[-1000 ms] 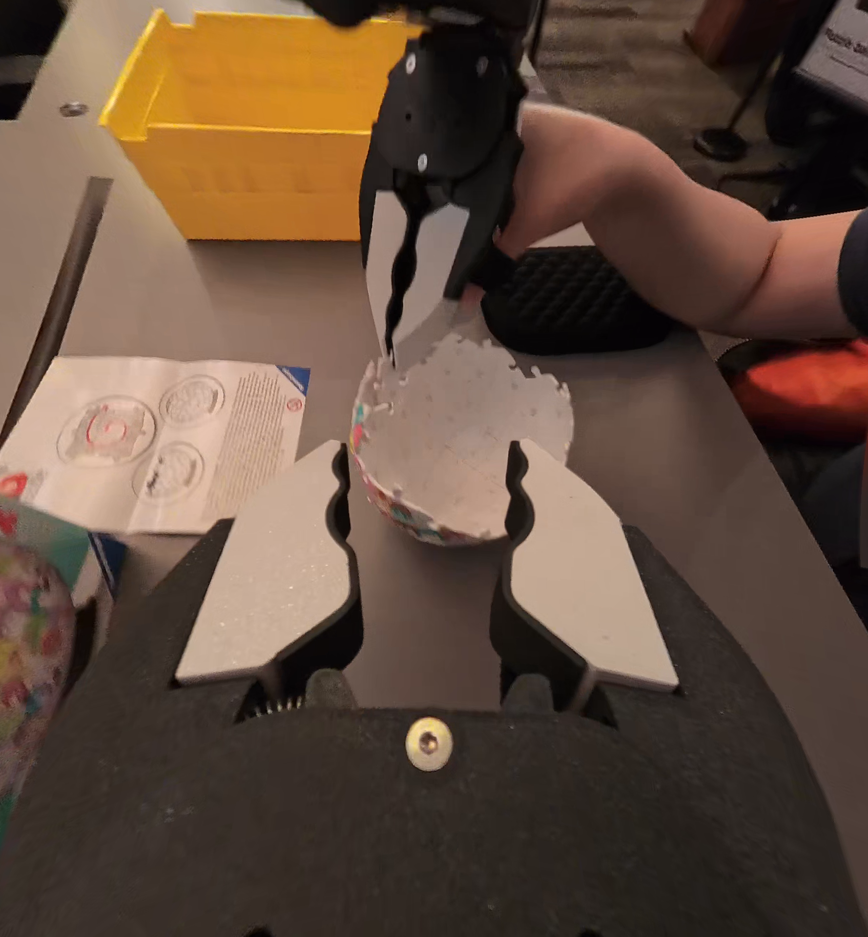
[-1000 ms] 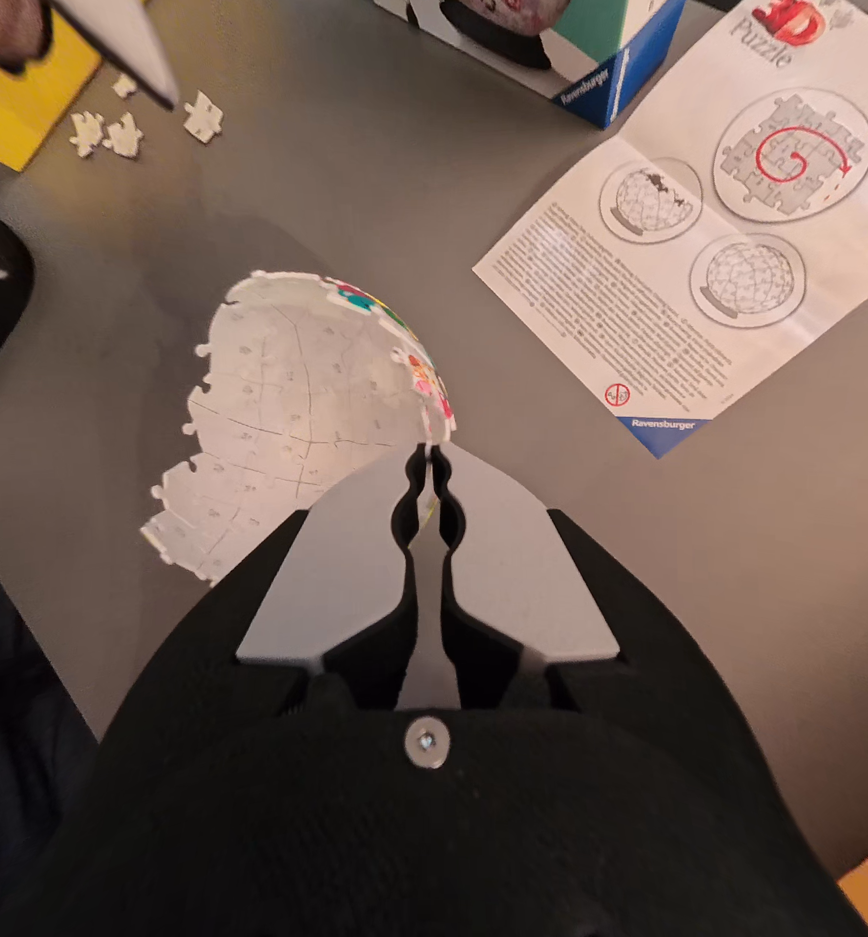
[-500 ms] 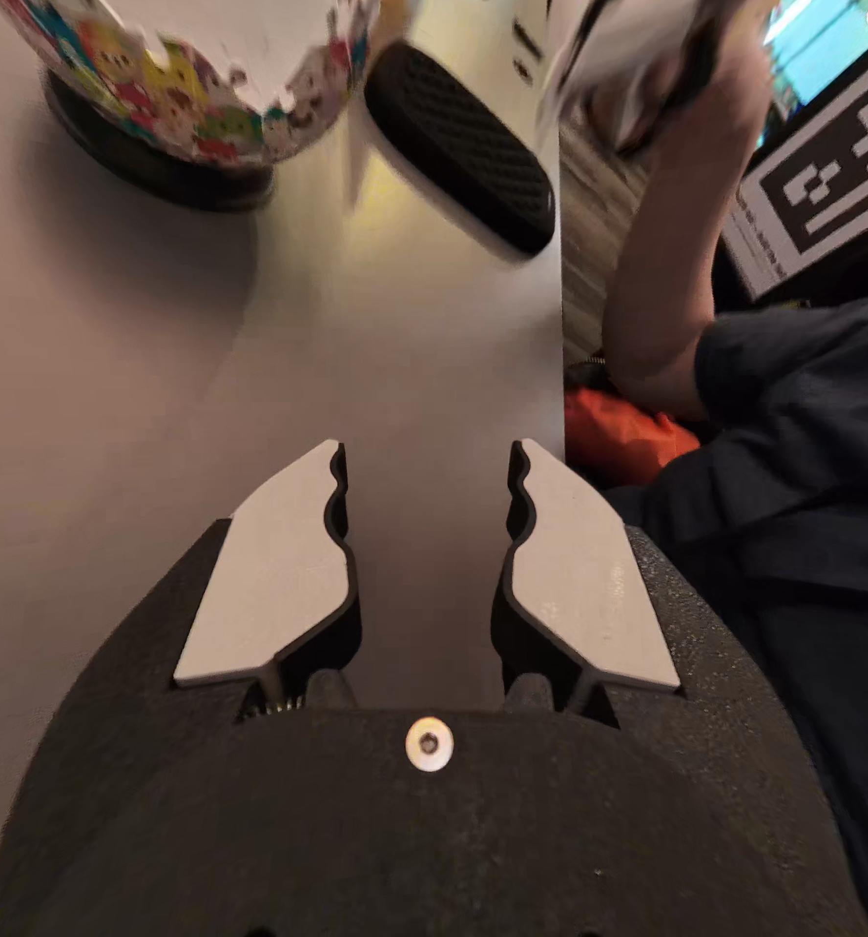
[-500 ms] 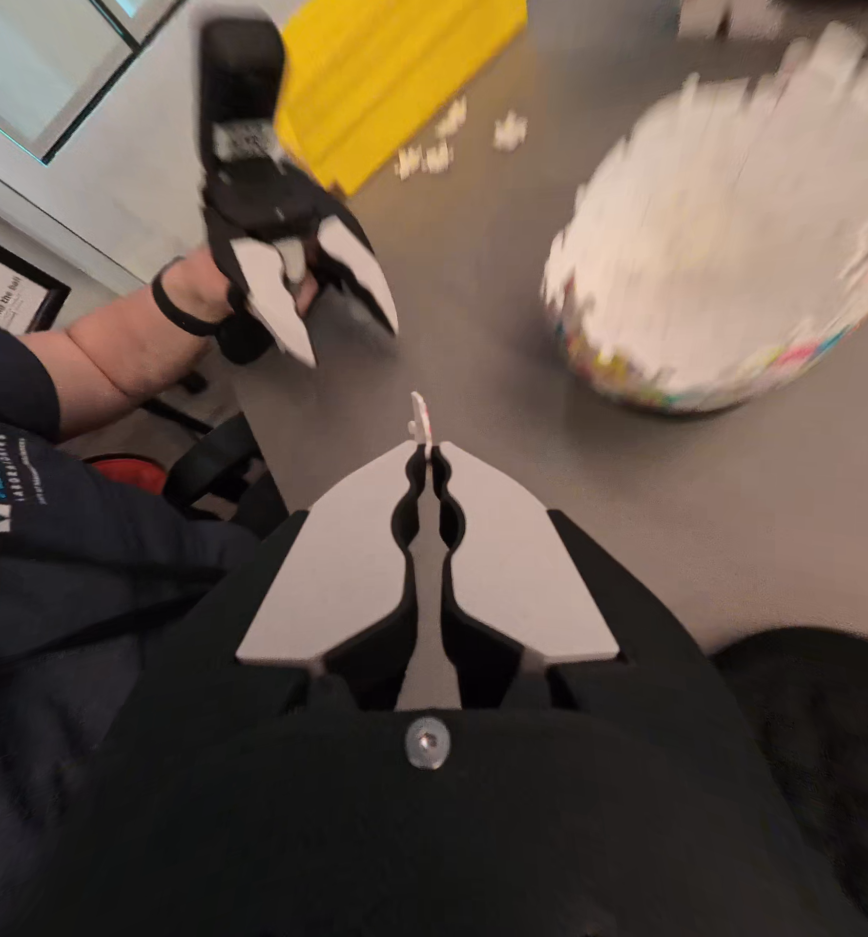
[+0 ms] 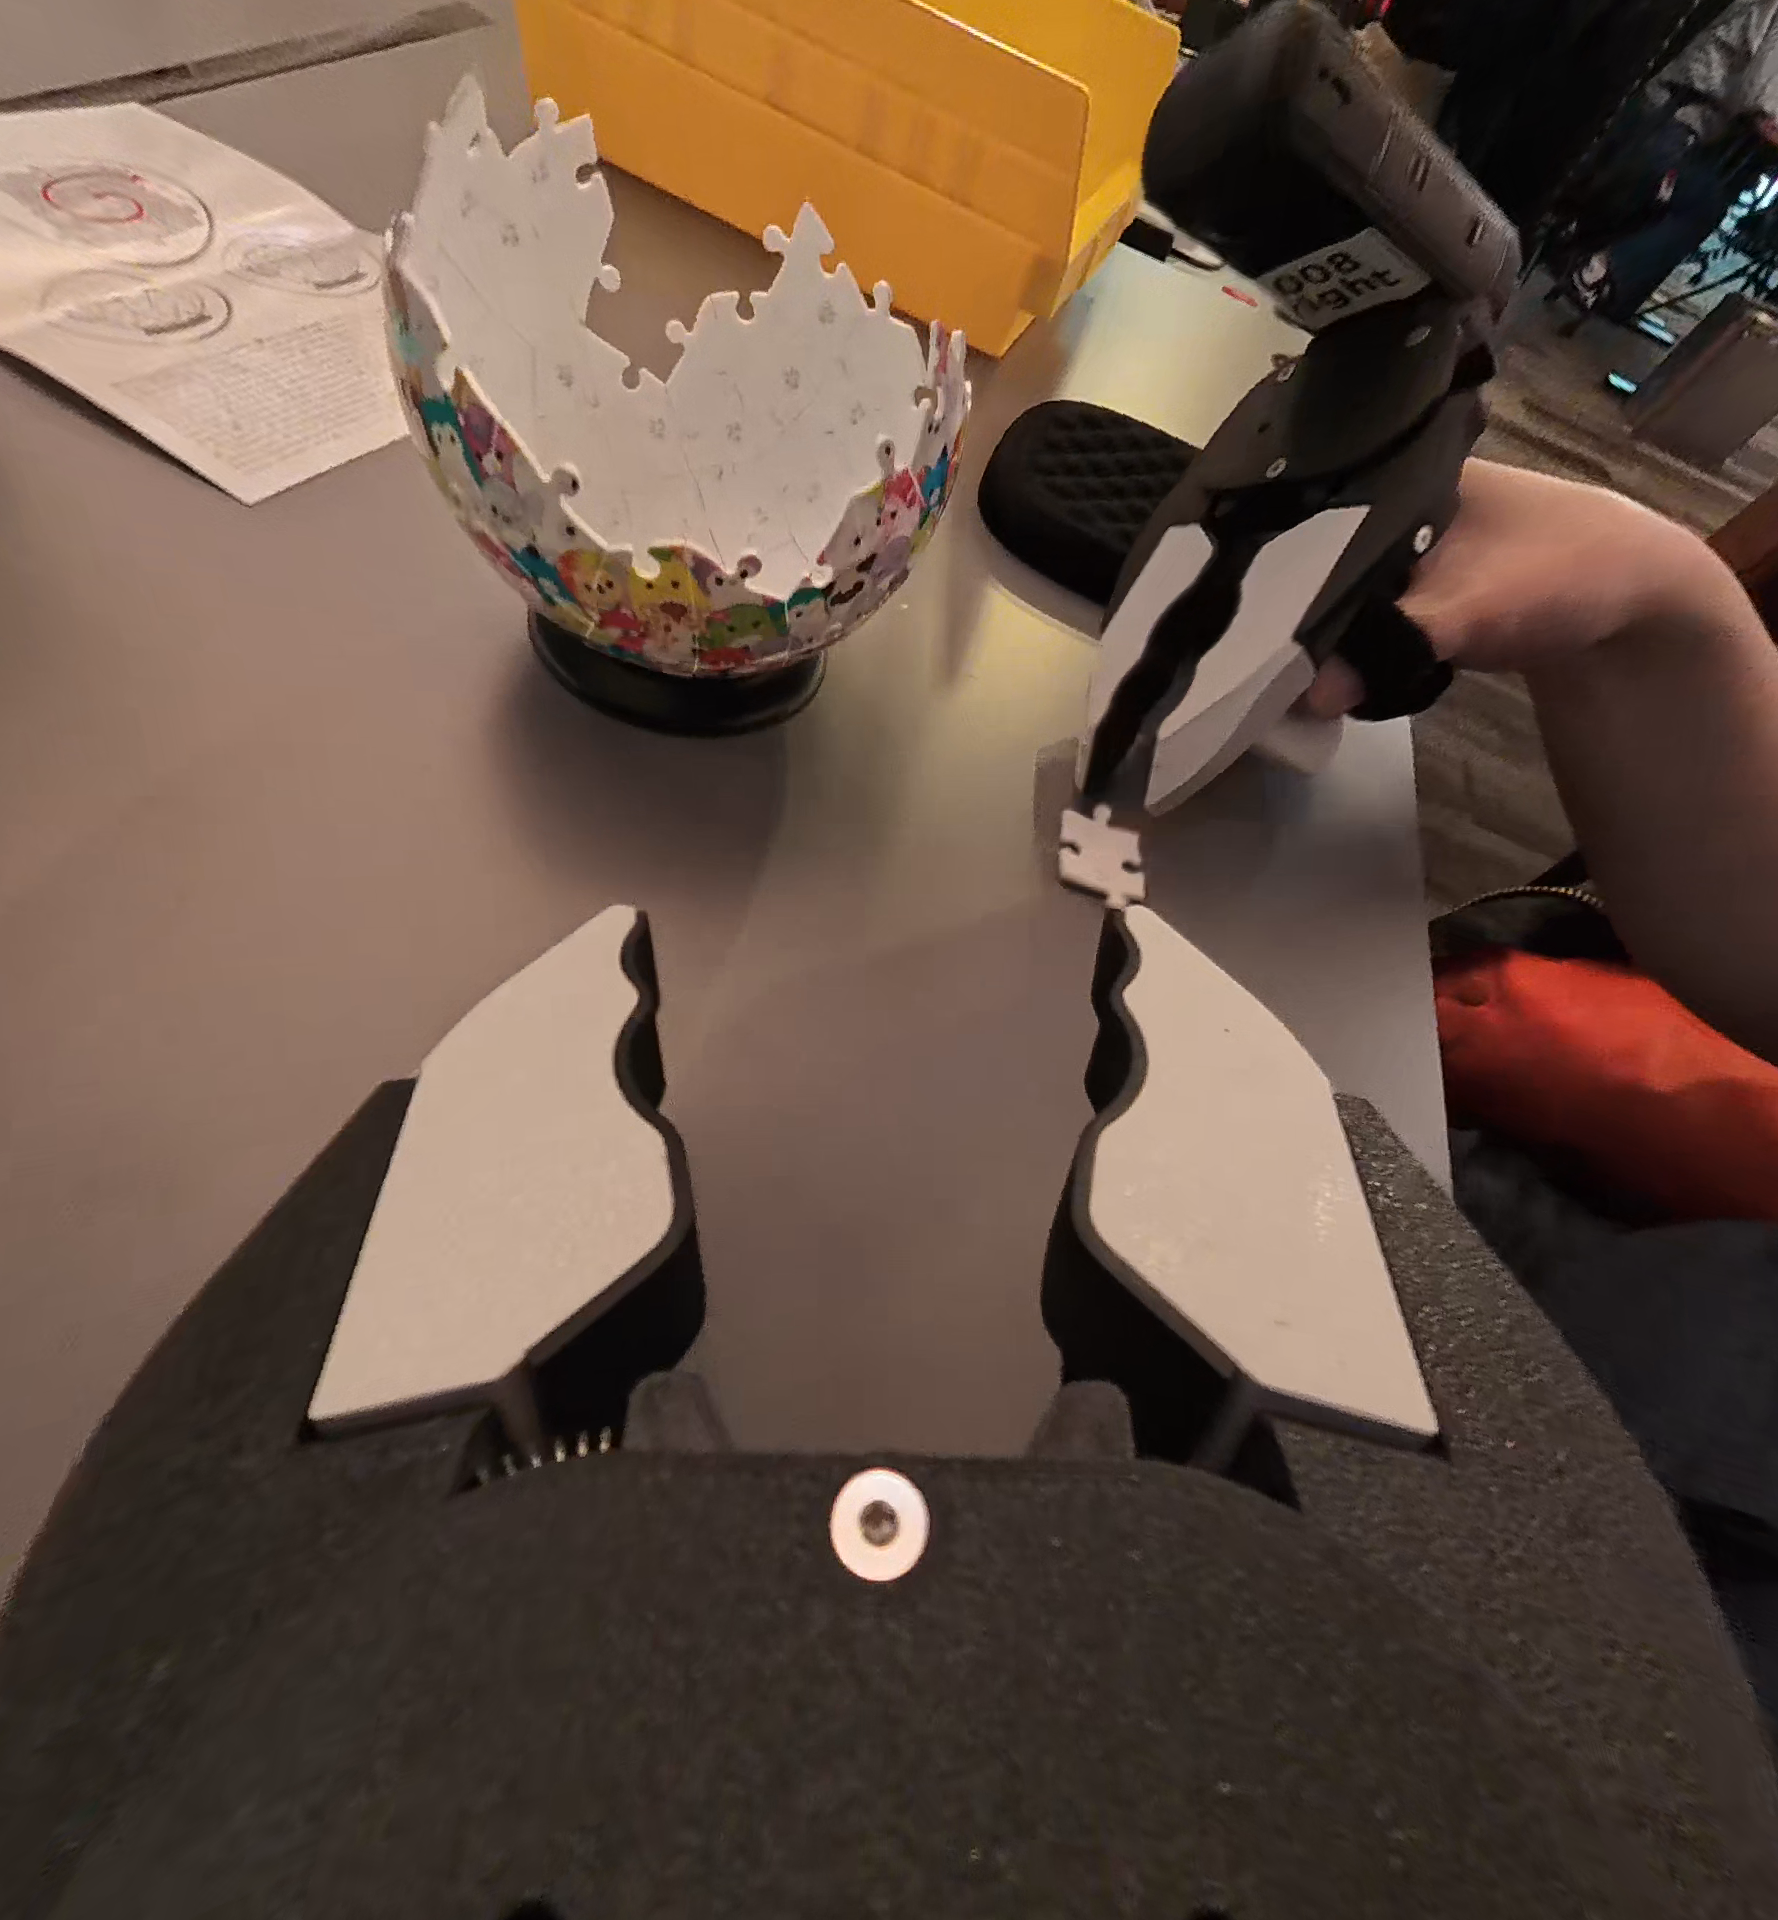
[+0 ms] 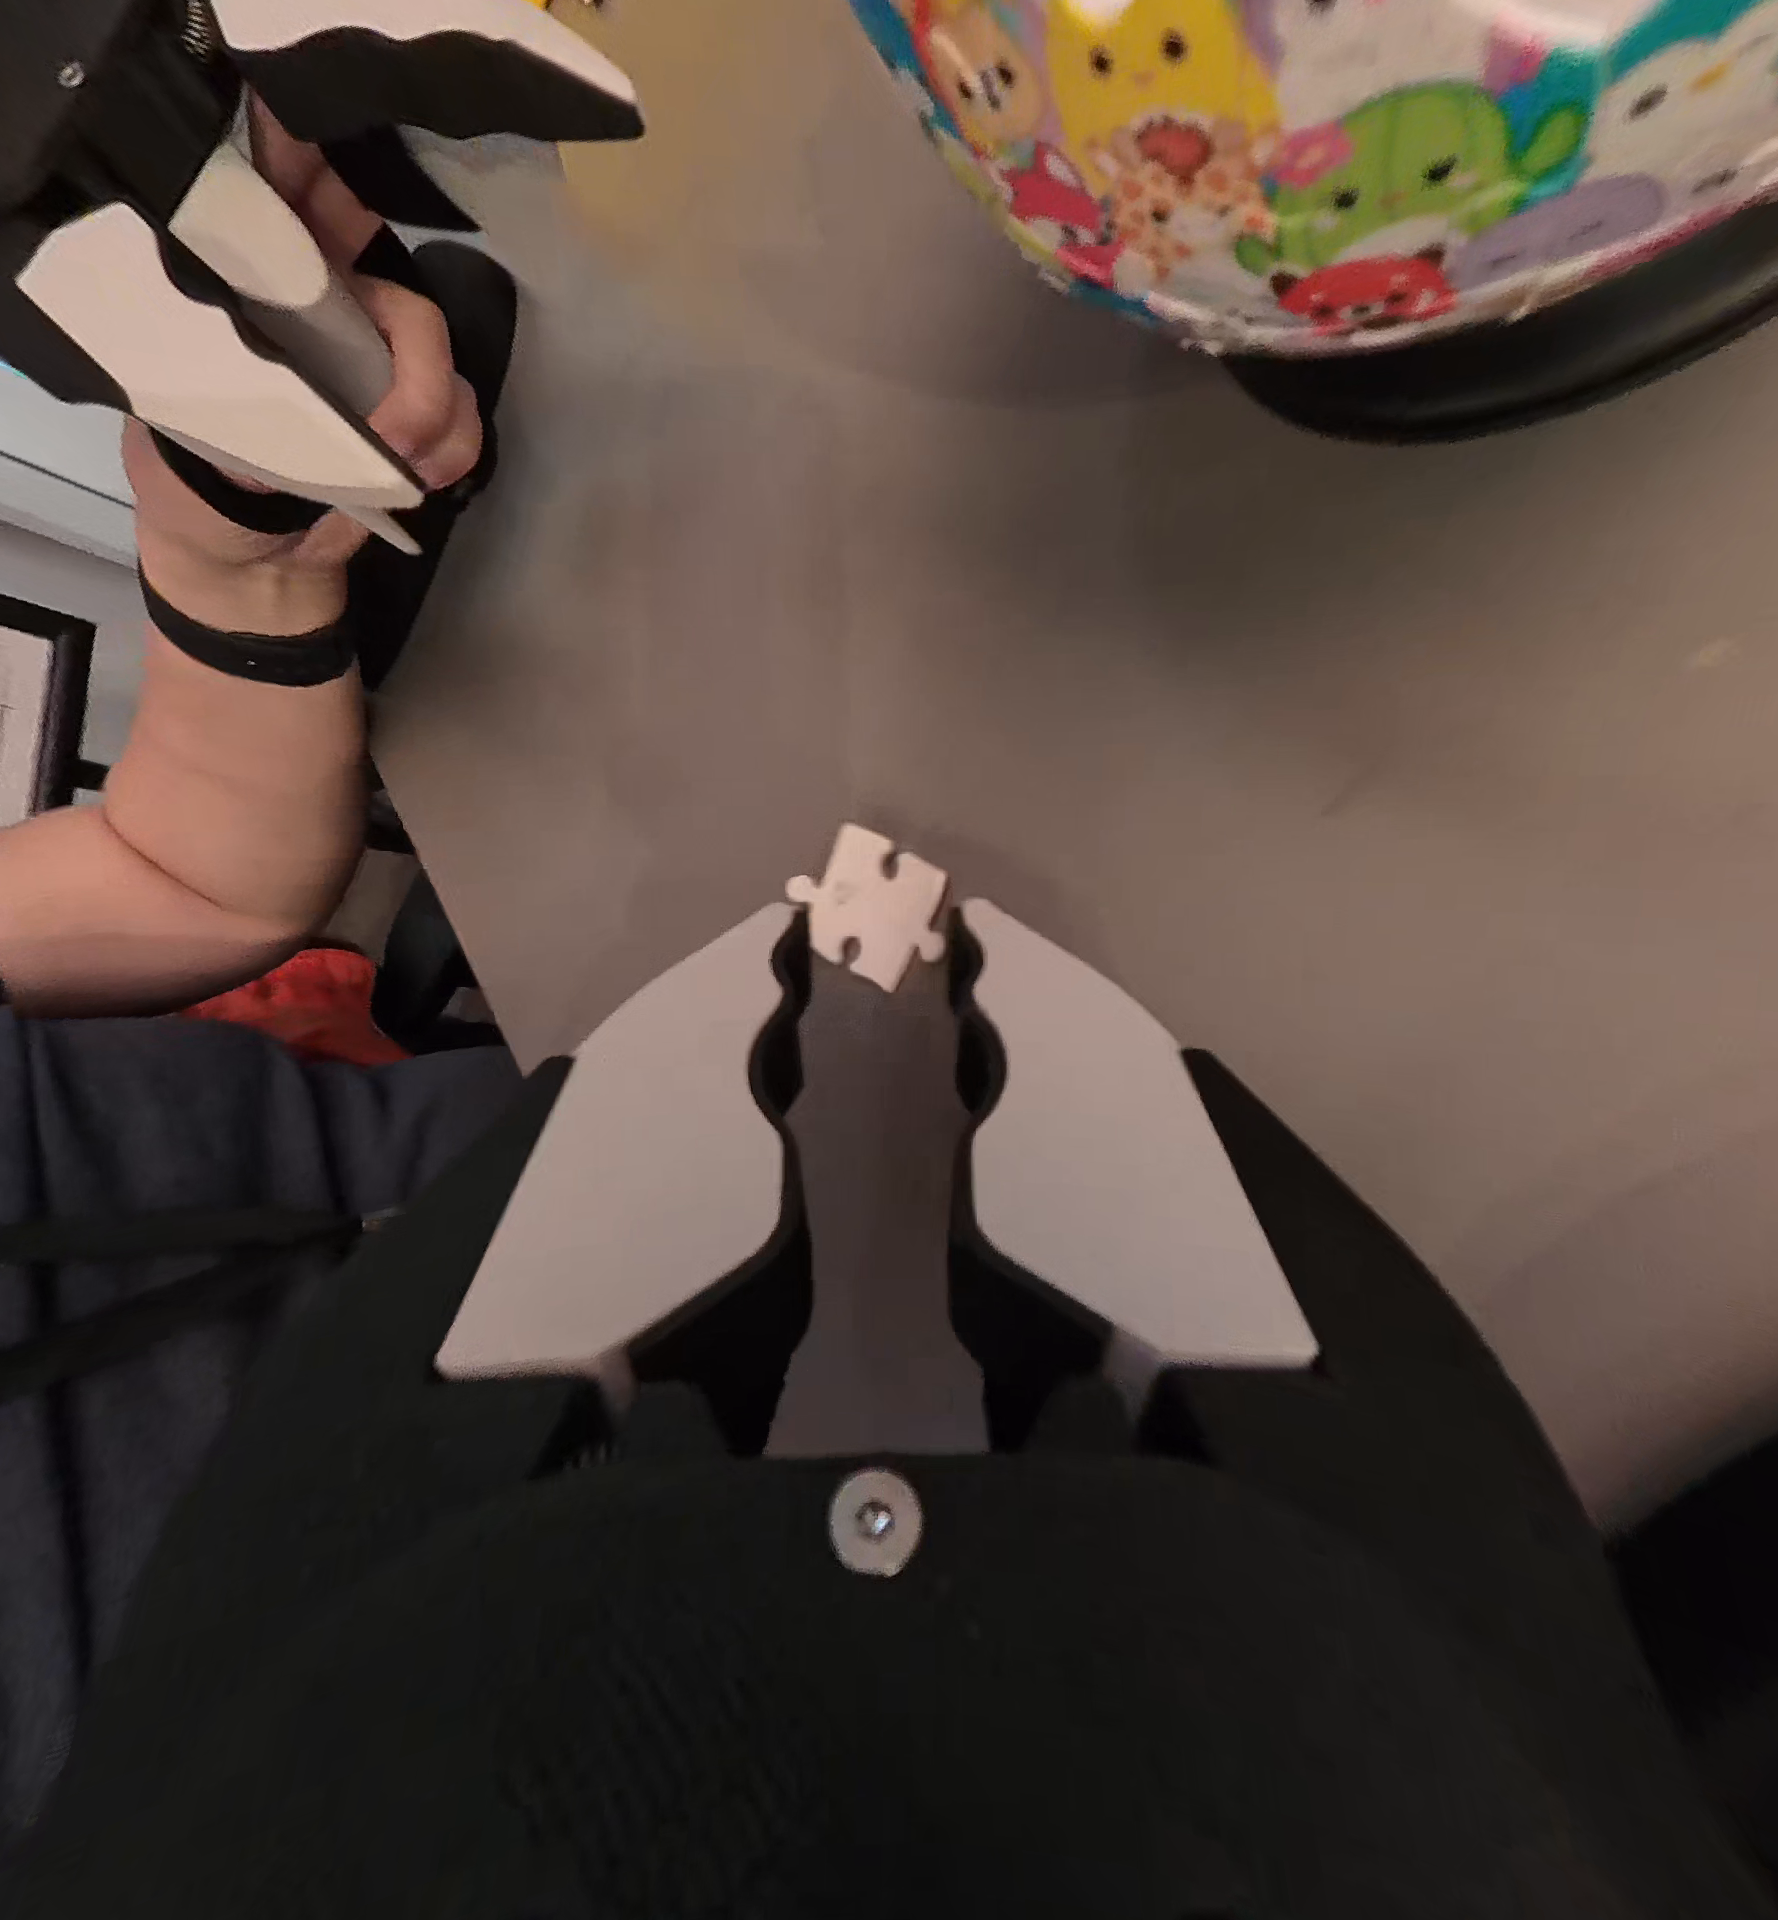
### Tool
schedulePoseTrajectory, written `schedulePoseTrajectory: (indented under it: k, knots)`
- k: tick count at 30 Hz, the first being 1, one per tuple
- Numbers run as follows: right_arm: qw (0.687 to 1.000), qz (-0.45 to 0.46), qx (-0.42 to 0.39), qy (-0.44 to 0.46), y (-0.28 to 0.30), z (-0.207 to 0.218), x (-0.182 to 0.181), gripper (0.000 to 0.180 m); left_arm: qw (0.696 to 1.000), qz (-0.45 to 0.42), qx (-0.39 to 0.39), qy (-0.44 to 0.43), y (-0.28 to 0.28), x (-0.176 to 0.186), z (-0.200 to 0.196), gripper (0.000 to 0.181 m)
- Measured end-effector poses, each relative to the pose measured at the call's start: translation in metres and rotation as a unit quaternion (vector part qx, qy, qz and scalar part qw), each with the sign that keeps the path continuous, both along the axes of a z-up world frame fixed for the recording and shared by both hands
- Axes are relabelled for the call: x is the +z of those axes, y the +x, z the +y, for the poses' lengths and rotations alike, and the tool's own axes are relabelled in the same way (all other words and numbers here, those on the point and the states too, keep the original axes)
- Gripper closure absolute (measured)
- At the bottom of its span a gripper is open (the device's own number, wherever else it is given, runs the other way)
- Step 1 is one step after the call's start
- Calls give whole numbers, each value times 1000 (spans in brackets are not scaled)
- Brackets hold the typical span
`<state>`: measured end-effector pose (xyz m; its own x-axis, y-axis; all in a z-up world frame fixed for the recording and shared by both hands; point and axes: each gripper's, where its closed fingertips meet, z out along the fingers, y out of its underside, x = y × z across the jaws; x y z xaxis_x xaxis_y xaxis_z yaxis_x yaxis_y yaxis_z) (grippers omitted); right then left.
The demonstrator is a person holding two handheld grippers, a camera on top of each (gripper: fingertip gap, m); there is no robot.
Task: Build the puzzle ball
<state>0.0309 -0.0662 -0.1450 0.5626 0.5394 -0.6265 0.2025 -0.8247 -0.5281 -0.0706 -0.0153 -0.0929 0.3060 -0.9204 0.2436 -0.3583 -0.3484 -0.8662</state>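
Note:
The half-built puzzle ball (image 5: pixel 677 416), white inside and bright cartoon print outside, stands on a black ring stand (image 5: pixel 677 686) on the grey table (image 5: pixel 241 831). It also fills the top right of the right wrist view (image 6: pixel 1384 177). My right gripper (image 6: pixel 869 904) has its jaws partly apart, and a white puzzle piece (image 6: pixel 874 914) lies flat on the table between its tips. In the left wrist view this gripper (image 5: pixel 1113 790) points down at the piece (image 5: pixel 1103 857). My left gripper (image 5: pixel 880 925) is wide open and empty, its right fingertip just short of the piece.
A yellow bin (image 5: pixel 864 135) stands behind the ball. An instruction sheet (image 5: pixel 137 291) lies at the far left. A black quilted pad (image 5: pixel 1072 499) sits right of the ball. The table's right edge (image 5: pixel 1425 831) runs close by the piece.
My right gripper held the piece edgewise in shut jaws; now the jaws have parted and the piece lies flat on the table. My left gripper has swung round to face the piece.

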Motion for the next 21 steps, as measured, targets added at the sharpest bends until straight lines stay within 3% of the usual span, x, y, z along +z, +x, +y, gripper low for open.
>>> schedulePoseTrajectory:
  k: [3, 6, 8, 21]
  knots:
    - [993, -37, -8, 109, 17, 17, 17, 136, 999, 26, -17, 37, 6, 4, 11, 92]
    - [955, -100, -41, 278, 45, 55, 40, 107, 994, 47, -52, 80, 14, 10, 28, 89]
    - [931, -121, -43, 343, 58, 76, 47, 106, 990, 60, -84, 100, 20, 8, 38, 91]
    - [894, -220, 59, 385, 60, 120, 29, 108, 980, 67, -121, 145, 57, -19, 73, 100]
